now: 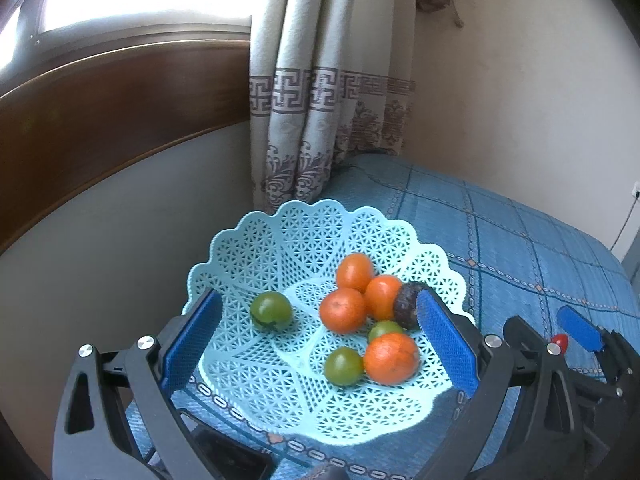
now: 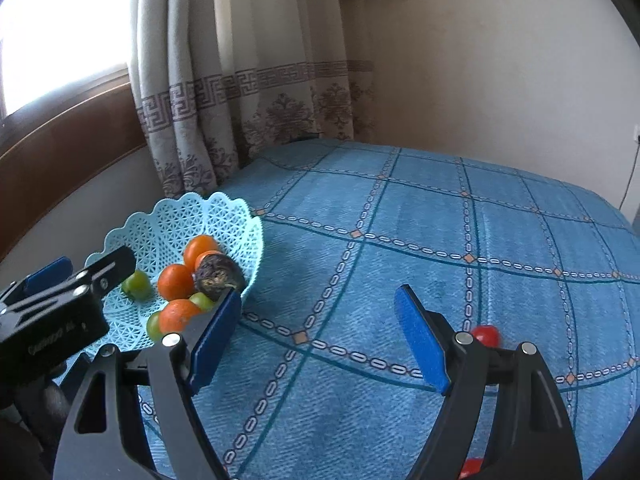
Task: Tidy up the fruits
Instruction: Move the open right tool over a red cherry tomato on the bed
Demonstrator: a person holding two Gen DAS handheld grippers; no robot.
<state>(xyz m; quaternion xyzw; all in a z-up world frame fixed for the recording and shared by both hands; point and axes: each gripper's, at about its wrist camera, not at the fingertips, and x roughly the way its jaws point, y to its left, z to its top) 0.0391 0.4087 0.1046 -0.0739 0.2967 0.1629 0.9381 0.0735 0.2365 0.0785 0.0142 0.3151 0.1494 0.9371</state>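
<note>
A light blue lattice basket point(image 1: 304, 216) point(image 2: 180, 208) stands on the blue checked cloth. It holds several oranges point(image 1: 343, 310), three green fruits point(image 1: 271, 311) and one dark wrinkled purple fruit point(image 1: 408, 304) point(image 2: 218, 274) near its right rim. My left gripper point(image 1: 320, 300) is open, its blue pads on either side of the basket, with nothing between them. My right gripper point(image 2: 320, 294) is open above bare cloth to the right of the basket. A small red fruit point(image 2: 485, 335) point(image 1: 560, 341) lies on the cloth just behind its right finger. Another red fruit point(image 2: 470, 467) peeks out at the bottom edge.
A patterned curtain point(image 1: 320, 100) hangs behind the basket, beside a wooden window ledge point(image 1: 120, 92) and a pale wall. The blue tablecloth point(image 2: 440, 240) stretches right and back to a rounded edge. A cable point(image 2: 632, 168) runs down the wall at far right.
</note>
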